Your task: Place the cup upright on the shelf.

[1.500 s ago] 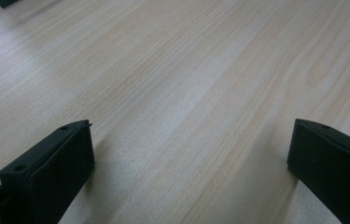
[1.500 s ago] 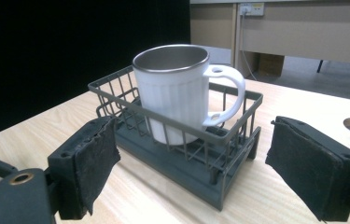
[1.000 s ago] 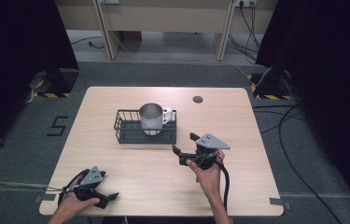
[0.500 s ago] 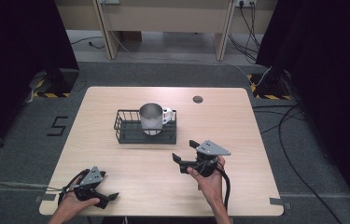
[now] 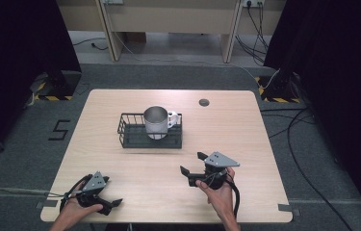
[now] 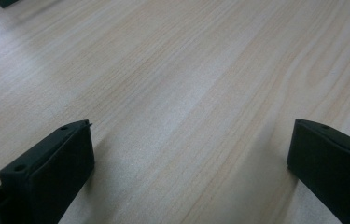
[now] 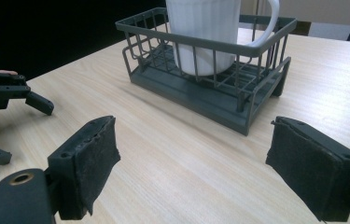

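Note:
A white mug stands upright in a dark wire basket at the table's middle. In the right gripper view the mug and basket lie just ahead, the handle turned right. My right gripper hovers in front of the basket, pointing left. Its jaws stand wide apart with nothing between them. My left gripper rests at the near left corner. It too is open, over bare wood. The left gripper also appears at the left edge of the right gripper view.
A small round grommet hole sits in the wooden table near its far edge, right of the basket. Cables run over the grey floor to the right. Dark curtains flank both sides.
My right gripper has drawn back from the basket toward the near edge and sunk a little. The left gripper, mug and basket have stayed put.

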